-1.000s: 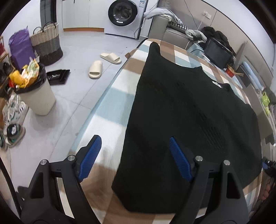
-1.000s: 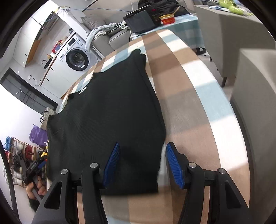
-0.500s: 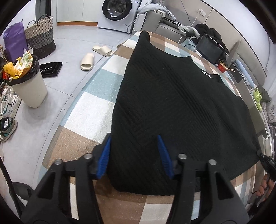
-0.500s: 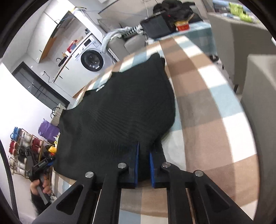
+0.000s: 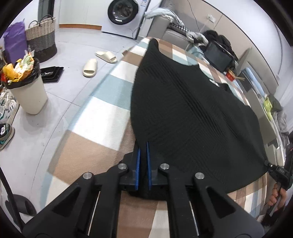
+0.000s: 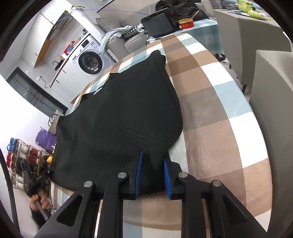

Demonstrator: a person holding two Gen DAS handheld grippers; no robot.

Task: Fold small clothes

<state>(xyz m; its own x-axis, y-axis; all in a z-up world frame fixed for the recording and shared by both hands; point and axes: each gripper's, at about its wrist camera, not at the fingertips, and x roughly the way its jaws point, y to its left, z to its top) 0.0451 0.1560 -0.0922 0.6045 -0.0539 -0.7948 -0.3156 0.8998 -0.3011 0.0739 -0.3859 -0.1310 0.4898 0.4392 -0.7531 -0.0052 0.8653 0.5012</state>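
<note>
Black ribbed knit top, spread flat and face-down-or-up unclear, lying straight ahead of both tools on a checked cloth in brown, white and pale blue covering the bench. Near hem corners right at the fingertips; far end, with neckline label and a shoulder point, well beyond. Left hand-held gripper pressed together on the near left hem corner, blue pads squeezing a thin pleat of fabric. Right hand-held gripper at the near right hem corner, jaws opening, a bunched fold of knit between the blue pads and seemingly touching both, so likely a looser pinch, not a release. Seen from the right wrist, the left tool and the hand around it low at the left edge, beside the hem. Judged by look: soft, limp, light to middling in weight, stretchy along the ribs, not slippery, nothing fragile; apt to sag in the middle and drag on the cloth if raised by the corners alone. Best hold: both hem corners, deep enough to catch both layers, kept level and taut across the hem before carrying it toward the neckline. Further out: washing machine, woven basket, full waste bin, pale slippers on the floor to the left; tablet and red bowl beyond the far end.
</note>
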